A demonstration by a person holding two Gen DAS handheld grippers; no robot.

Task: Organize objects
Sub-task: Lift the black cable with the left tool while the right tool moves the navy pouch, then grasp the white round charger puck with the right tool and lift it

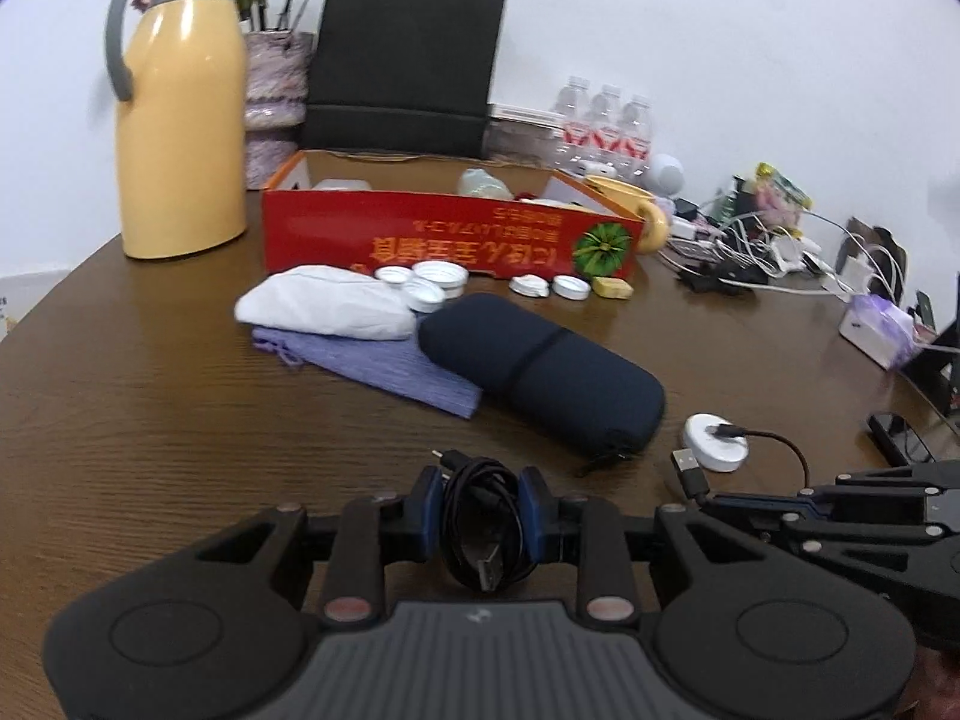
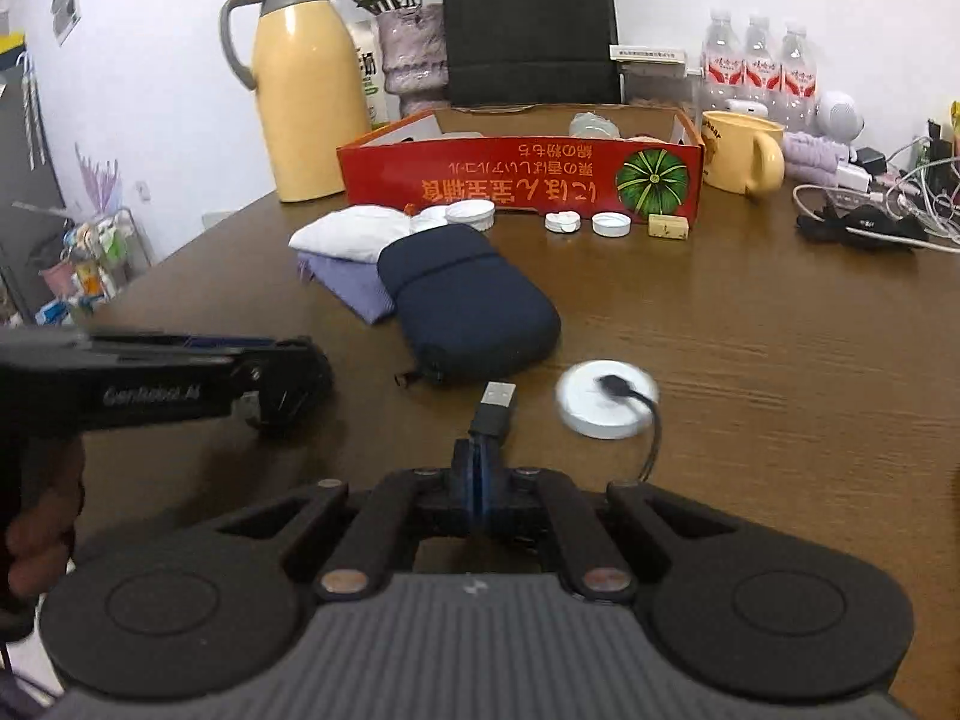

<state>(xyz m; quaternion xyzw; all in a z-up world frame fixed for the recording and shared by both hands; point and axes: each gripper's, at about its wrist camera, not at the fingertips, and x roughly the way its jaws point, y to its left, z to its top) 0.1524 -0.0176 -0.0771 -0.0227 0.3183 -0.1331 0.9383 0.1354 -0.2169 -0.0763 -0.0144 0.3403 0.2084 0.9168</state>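
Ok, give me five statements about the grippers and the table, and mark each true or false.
1. The left gripper is shut on a coiled black cable. True.
2. The right gripper stands open and empty. False: it is shut on a cable just behind its USB plug.
3. The navy case lies inside the red box. False: it lies on the table in front of the box.
4. The yellow mug stands right of the red box. True.
5. The white cloth lies under the purple cloth. False: the white cloth is on top.
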